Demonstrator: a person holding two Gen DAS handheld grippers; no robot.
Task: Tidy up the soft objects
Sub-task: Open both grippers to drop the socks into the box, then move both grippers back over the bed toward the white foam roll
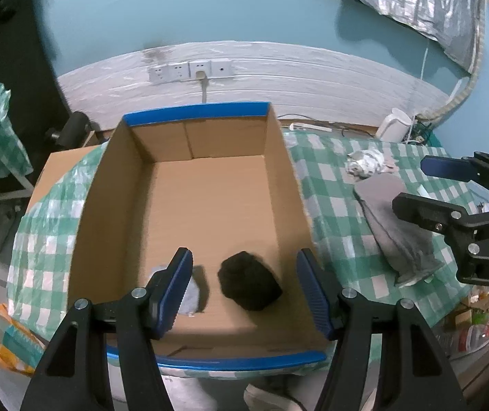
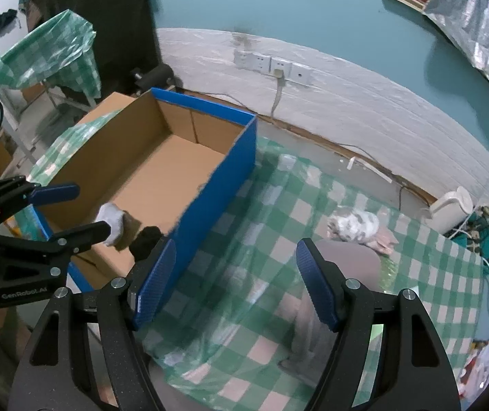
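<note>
Left gripper [image 1: 244,287], blue-padded jaws wide and empty, poised over the near end of the open brown cardboard box with blue outer faces [image 1: 206,205]. Inside, near that end: a rolled black soft bundle [image 1: 249,286] and a pale grey-white soft bundle [image 1: 191,296], lying apart. Right gripper [image 2: 235,282], likewise wide and empty, above the green-and-white checked plastic-covered surface [image 2: 244,239], with a flat grey sock [image 2: 343,274] under its right jaw and a crumpled white-and-grey patterned cloth [image 2: 355,226] beyond. Step judged: between placements; next, lowering onto the sock, closing, carrying to the box. Legible: "GenRobot.AI" and "DAS" on the gripper bodies.
</note>
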